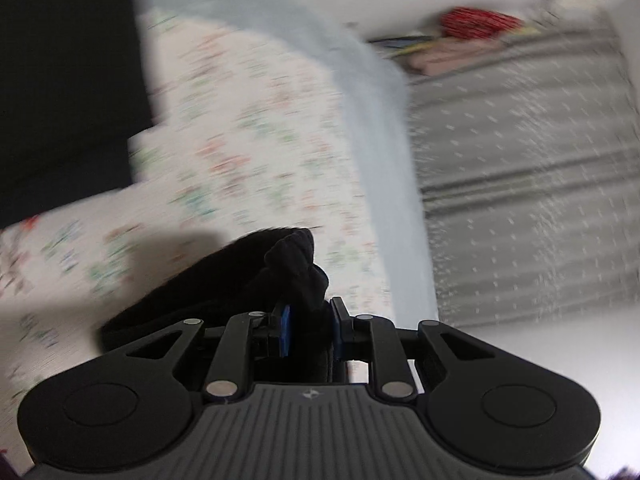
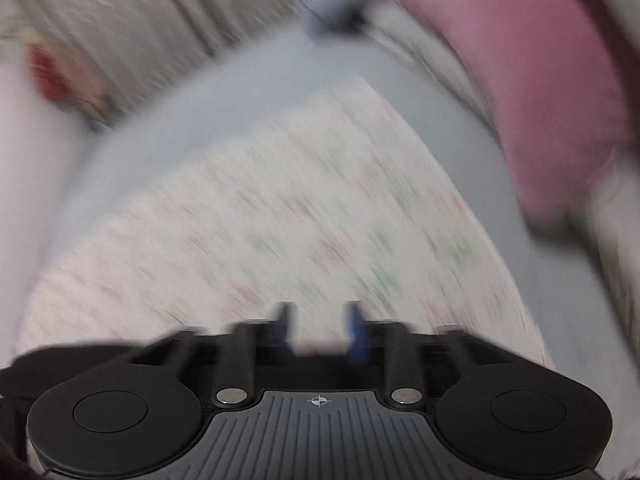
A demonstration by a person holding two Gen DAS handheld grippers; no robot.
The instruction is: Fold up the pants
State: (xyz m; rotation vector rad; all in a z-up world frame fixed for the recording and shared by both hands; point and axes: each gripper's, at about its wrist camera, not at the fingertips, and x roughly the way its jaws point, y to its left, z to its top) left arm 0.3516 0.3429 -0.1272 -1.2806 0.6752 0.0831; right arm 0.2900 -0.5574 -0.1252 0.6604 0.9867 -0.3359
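Observation:
In the left wrist view, my left gripper point(image 1: 310, 312) is shut on a bunched fold of the black pants point(image 1: 240, 280), which puff up above the blue pads and trail down to the left. The pants hang just over a white cloth with small red and green prints point(image 1: 248, 152). A large dark area point(image 1: 60, 100) fills the upper left; I cannot tell whether it is more of the pants. In the blurred right wrist view, my right gripper point(image 2: 320, 316) stands open over the same printed cloth point(image 2: 280, 208), with nothing between its fingers. No pants show in that view.
The printed cloth lies on a pale blue sheet point(image 1: 372, 120) point(image 2: 200, 92). Beyond the edge is a grey speckled surface point(image 1: 520, 160) with a red object point(image 1: 476, 22) at the far end. A pink pillow point(image 2: 540, 80) lies at the upper right of the right wrist view.

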